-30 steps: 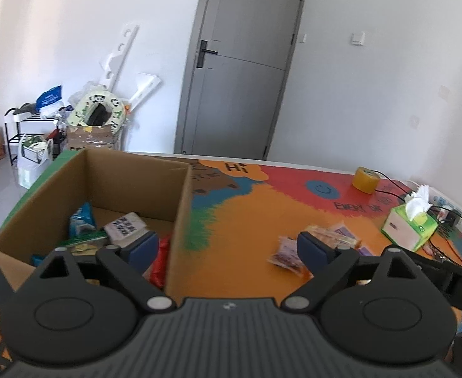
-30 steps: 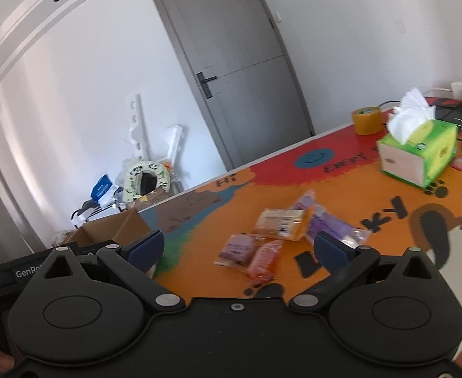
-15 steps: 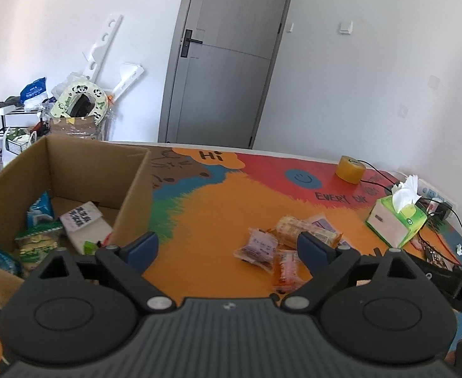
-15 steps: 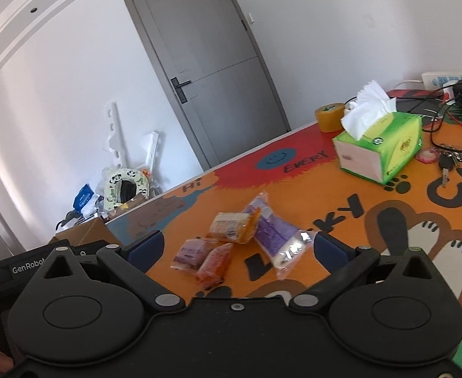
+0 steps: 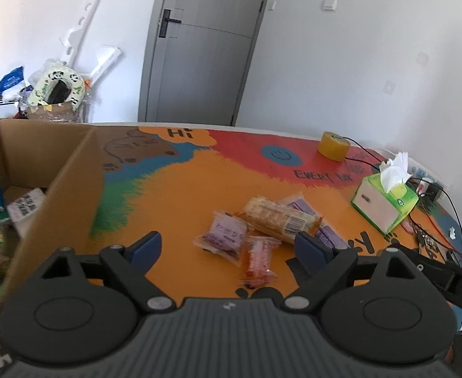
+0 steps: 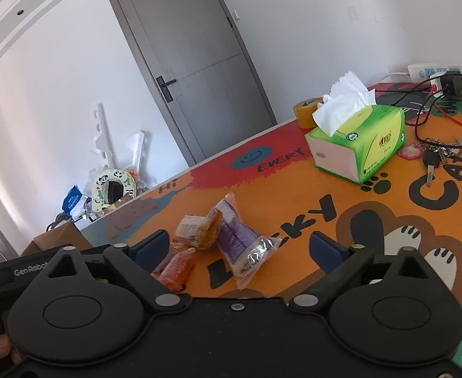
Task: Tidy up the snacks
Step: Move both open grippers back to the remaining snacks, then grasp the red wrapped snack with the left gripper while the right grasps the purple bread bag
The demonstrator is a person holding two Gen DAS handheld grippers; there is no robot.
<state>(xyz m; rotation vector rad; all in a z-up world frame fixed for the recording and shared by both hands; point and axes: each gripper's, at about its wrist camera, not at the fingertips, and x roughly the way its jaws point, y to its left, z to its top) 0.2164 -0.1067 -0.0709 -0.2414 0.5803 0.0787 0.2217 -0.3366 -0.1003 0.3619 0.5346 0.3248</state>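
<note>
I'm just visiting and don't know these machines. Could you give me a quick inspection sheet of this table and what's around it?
Surface: colourful cartoon table mat, orange in the middle.
Job's things: four loose snack packets in a small pile; cardboard box at the left already holds several snacks.
Clutter: green tissue box, roll of yellow tape, keys.
Grippers: left gripper and right gripper both open, empty, aimed at the pile.
Cables: black and red leads run to a power strip at the far edge.
Surroundings: grey door, white walls, junk stacked in the corner.
</note>
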